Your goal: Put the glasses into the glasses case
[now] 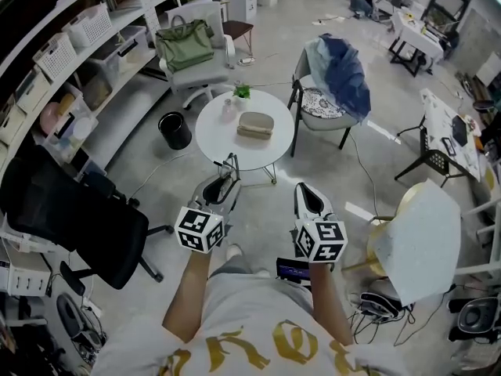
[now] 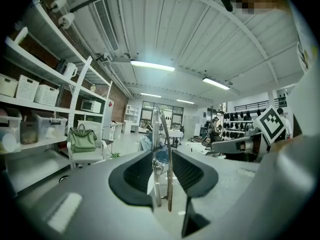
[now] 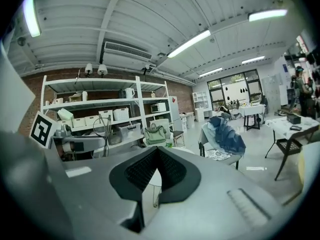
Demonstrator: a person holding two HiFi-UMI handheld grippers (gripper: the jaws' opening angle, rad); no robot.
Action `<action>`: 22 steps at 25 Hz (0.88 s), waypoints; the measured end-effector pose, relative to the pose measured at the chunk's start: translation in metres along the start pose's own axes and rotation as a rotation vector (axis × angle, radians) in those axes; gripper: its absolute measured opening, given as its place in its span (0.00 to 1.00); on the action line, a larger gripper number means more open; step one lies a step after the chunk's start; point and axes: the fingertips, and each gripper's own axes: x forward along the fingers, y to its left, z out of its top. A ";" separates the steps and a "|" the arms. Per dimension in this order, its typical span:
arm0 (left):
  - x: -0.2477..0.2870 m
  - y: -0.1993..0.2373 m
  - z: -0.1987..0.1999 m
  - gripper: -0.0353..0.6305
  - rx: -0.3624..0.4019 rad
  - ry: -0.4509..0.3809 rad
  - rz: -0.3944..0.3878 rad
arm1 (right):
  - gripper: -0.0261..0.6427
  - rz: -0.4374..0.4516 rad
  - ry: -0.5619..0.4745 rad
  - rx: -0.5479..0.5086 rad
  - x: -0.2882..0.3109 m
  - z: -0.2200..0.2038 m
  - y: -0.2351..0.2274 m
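Left gripper is clamped on the glasses. In its own view the thin wire frame stands edge-on between the ribbed black pads, with the lens rims sticking up past the tips. Right gripper is beside it, jaws closed tip to tip with nothing between them. Both are held in front of the person, well short of the table's near edge.

The table is round, white and smooth, on thin legs. The glasses case lies about mid-table, slightly toward the right edge. It's a tan, rounded clamshell that looks matte and lies flat. Lid looks shut from here, can't confirm. A small plant sits at the far edge.

Step in hand, my read: carry the glasses to the table.
- Wire frame is springy and slim, so keep a light grip and don't twist.
- Case probably needs opening first, and the free right gripper suits that.
- Table top is slick, so brace the case or it will slide.
- Bring the glasses in level with the long axis of the case.
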 end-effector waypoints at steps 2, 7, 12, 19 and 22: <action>0.000 0.003 -0.001 0.25 -0.009 -0.002 0.003 | 0.07 0.023 -0.005 0.030 0.002 0.000 -0.001; 0.012 0.020 -0.001 0.25 -0.049 -0.019 0.006 | 0.07 0.070 0.014 0.040 0.022 -0.003 0.000; 0.046 0.042 -0.005 0.25 -0.044 -0.022 -0.012 | 0.08 0.069 0.037 0.046 0.060 -0.004 -0.013; 0.136 0.107 -0.011 0.25 -0.062 0.037 -0.031 | 0.08 0.022 0.145 0.005 0.156 -0.006 -0.052; 0.180 0.143 -0.009 0.25 -0.057 0.083 -0.061 | 0.07 -0.008 0.176 0.006 0.205 0.005 -0.067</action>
